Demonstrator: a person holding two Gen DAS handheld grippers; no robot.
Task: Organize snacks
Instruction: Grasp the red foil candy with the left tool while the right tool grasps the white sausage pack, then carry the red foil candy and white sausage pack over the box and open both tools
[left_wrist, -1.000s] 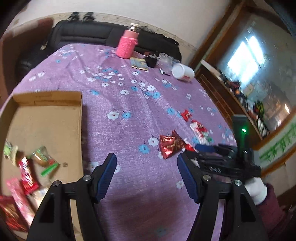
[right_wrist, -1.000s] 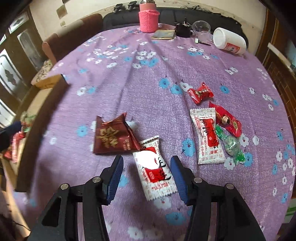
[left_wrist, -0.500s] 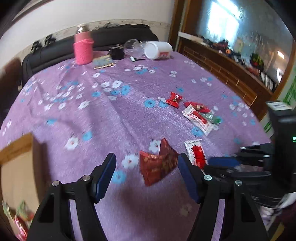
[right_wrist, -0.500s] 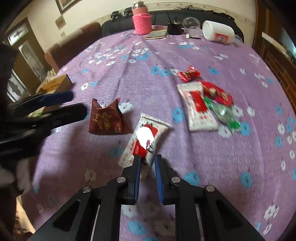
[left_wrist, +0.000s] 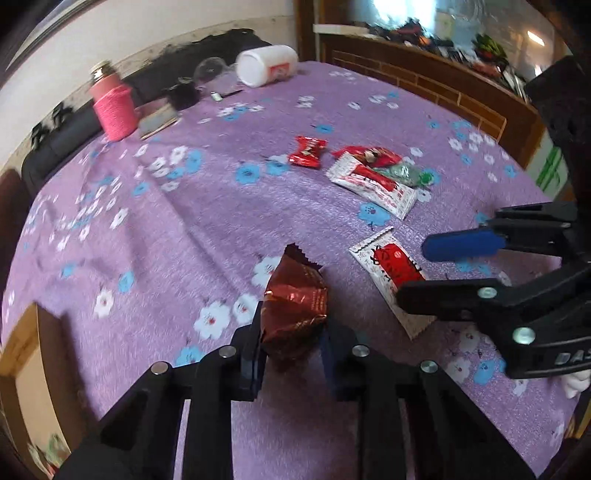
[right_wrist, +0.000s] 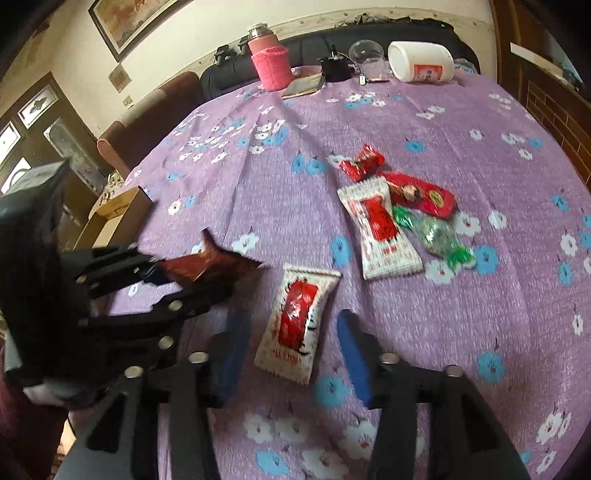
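Note:
My left gripper (left_wrist: 291, 354) is shut on a dark red foil snack packet (left_wrist: 295, 310), which also shows in the right wrist view (right_wrist: 207, 266) between the left gripper's fingers. My right gripper (right_wrist: 291, 354) is open, its blue pads on either side of a white-and-red snack packet (right_wrist: 295, 325) lying on the purple floral tablecloth (right_wrist: 461, 314). That packet also shows in the left wrist view (left_wrist: 391, 273), with the right gripper (left_wrist: 436, 269) over it. Further off lie a second white-and-red packet (right_wrist: 380, 229), a red wrapped candy (right_wrist: 362, 162), a red packet (right_wrist: 421, 194) and a green candy (right_wrist: 436, 236).
A cardboard box (right_wrist: 114, 218) stands at the table's left edge; its corner shows in the left wrist view (left_wrist: 22, 354). At the far side stand a pink-sleeved flask (right_wrist: 269, 62), a white jar on its side (right_wrist: 421, 61), a clear cup (right_wrist: 365, 55), a small black object (right_wrist: 334, 68) and a booklet (right_wrist: 303, 86).
My left gripper closed on the dark red foil packet. My right gripper, shut on the white-and-red packet half a second ago, has opened; the packet lies flat between its pads.

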